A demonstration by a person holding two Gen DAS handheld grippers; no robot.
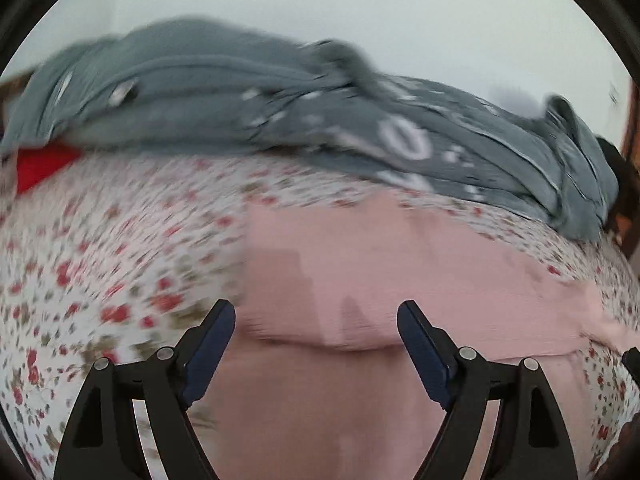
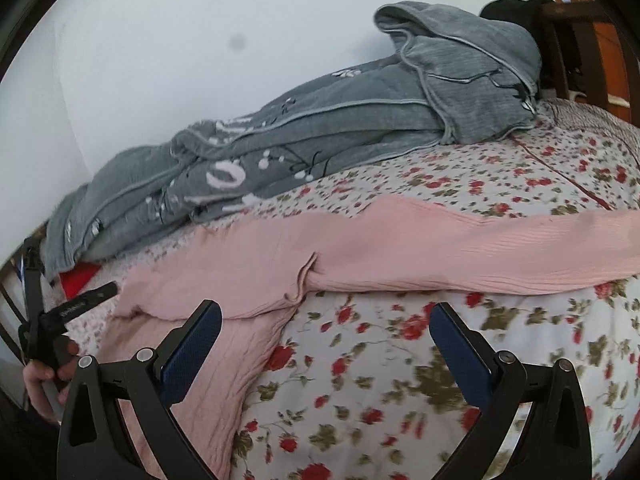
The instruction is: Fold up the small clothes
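A pink ribbed garment (image 1: pixel 360 272) lies spread on the floral bedsheet (image 1: pixel 100 264). In the right wrist view the garment (image 2: pixel 400 248) stretches across the bed, with one part hanging over the front edge at the left. My left gripper (image 1: pixel 316 316) is open and empty, just above the garment's folded front part. My right gripper (image 2: pixel 326 320) is open and empty, over bare sheet (image 2: pixel 360 380) just in front of the garment's edge. The left gripper also shows at the left of the right wrist view (image 2: pixel 80 304), held in a hand.
A grey patterned blanket (image 1: pixel 280 100) lies bunched along the white wall at the back of the bed, also in the right wrist view (image 2: pixel 320 128). A red item (image 1: pixel 40 164) peeks from under it at the left. Dark wooden furniture (image 2: pixel 580 40) stands at the far right.
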